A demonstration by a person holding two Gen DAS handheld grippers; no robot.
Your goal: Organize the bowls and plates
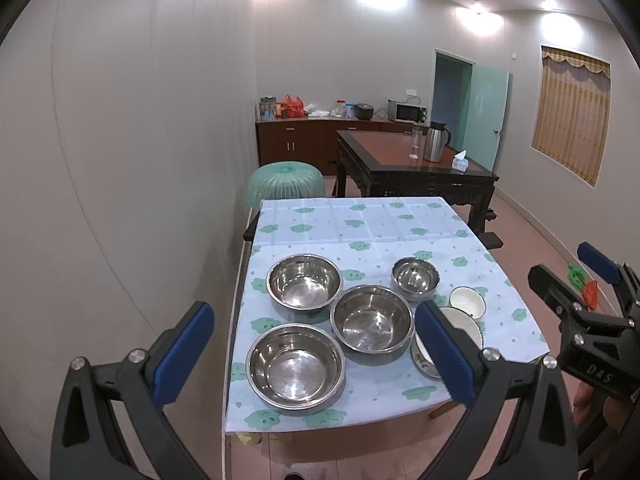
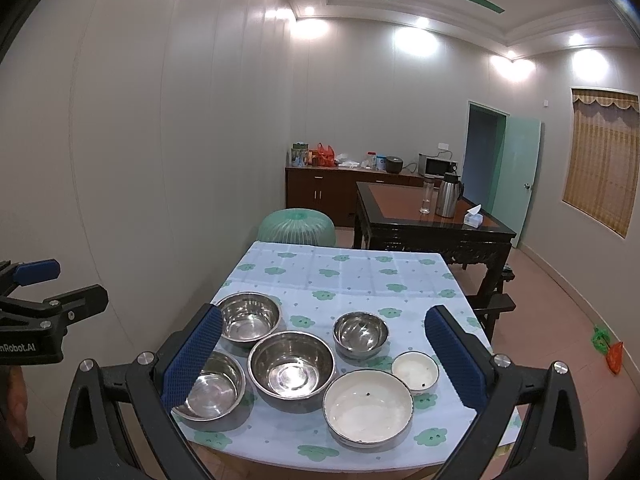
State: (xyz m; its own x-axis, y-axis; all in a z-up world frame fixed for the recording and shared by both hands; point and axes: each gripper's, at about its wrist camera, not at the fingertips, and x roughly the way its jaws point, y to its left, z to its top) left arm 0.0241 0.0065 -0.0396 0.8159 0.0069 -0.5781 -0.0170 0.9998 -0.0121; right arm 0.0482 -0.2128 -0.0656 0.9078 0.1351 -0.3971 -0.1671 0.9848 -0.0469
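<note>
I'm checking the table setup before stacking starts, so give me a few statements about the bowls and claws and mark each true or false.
1. Four steel bowls sit on the tablecloth. True: three large ones and a small steel bowl.
2. The two white bowls are stacked together. False: the large white bowl and small white bowl sit side by side.
3. The right claw is open and holds nothing. True.
4. The left claw grips a steel bowl. False: it is open and empty, above the table.
5. A steel bowl lies upside down. False: all are upright.
</note>
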